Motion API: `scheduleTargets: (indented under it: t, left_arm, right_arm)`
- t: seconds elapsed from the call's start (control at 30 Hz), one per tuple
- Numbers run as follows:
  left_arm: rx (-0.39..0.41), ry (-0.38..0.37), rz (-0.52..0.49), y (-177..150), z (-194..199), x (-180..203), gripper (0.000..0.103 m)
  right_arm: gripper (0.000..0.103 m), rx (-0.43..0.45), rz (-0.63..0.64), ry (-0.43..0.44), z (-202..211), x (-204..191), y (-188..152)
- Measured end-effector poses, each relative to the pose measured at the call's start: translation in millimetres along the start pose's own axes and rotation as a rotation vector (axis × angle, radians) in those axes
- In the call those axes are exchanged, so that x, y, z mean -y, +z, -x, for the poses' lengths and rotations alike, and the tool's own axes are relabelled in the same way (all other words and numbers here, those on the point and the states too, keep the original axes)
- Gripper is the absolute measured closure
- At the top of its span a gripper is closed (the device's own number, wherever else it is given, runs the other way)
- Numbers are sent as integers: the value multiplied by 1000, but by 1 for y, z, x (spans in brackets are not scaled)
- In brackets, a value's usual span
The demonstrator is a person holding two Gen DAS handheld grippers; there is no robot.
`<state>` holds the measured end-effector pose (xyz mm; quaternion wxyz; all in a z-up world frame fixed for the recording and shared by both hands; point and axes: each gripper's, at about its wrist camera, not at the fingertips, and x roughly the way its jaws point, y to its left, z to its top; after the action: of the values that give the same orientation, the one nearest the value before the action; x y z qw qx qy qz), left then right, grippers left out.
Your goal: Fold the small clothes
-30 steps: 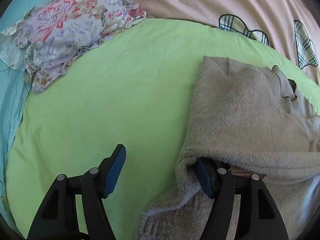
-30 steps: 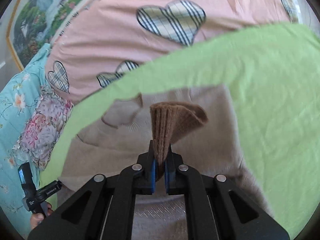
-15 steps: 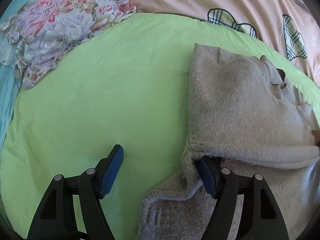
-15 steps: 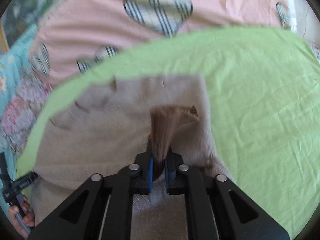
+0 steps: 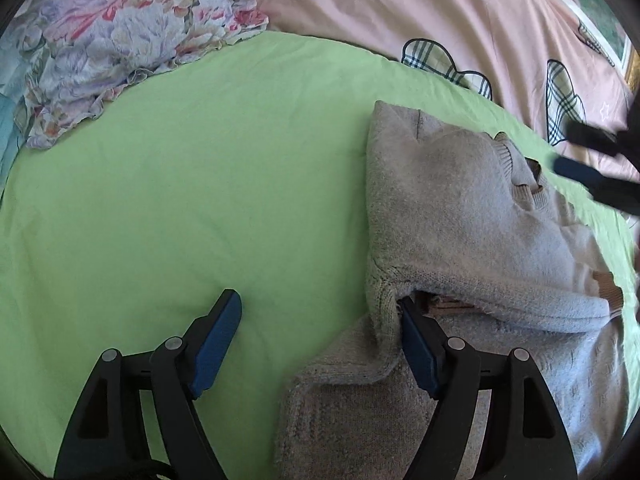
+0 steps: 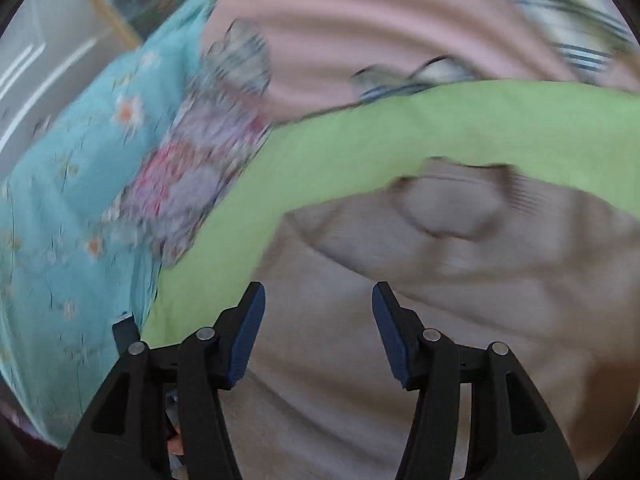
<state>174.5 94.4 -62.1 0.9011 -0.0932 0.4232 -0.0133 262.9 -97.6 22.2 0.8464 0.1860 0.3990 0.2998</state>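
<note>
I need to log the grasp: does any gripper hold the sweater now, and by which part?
Neither holds it. The right gripper, just opened, is empty; the left gripper is open, one finger under the sweater fold.

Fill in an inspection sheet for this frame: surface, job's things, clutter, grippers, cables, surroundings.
Surface: green sheet, smooth, mostly bare.
Job's things: grey knit sweater, partly folded, one sleeve laid across the body.
Clutter: floral garment crumpled at the sheet's far left edge.
Grippers: left gripper open, one jaw tucked under the sweater's fold; right gripper open, its jaws have just been opening, nothing between them.
Cables: nothing seen.
Surroundings: pink quilt with plaid hearts; turquoise floral bedding.
</note>
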Motion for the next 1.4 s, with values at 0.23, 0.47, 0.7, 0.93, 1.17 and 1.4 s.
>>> scheduleTargets:
  t: [0.23, 0.47, 0.7, 0.93, 1.17, 1.4]
  left_arm:
    - [28, -55, 36, -2, 0, -10, 23]
    - [42, -76, 42, -2, -2, -11, 19]
    - [42, -81, 44, -3, -1, -11, 18]
    - [15, -87, 48, 3, -3, -12, 18]
    - [-28, 41, 73, 19, -2, -20, 19]
    - [-102, -80, 90, 18, 13, -28, 19]
  right_arm:
    - [38, -355, 17, 45, -121, 4, 43]
    - [36, -430, 59, 345, -148, -31, 14]
    - [36, -266, -102, 357, -179, -30, 40]
    - [36, -62, -87, 165, -79, -10, 30]
    - [36, 136, -230, 38, 68, 52, -35]
    - [36, 298, -374, -202, 184, 107, -129]
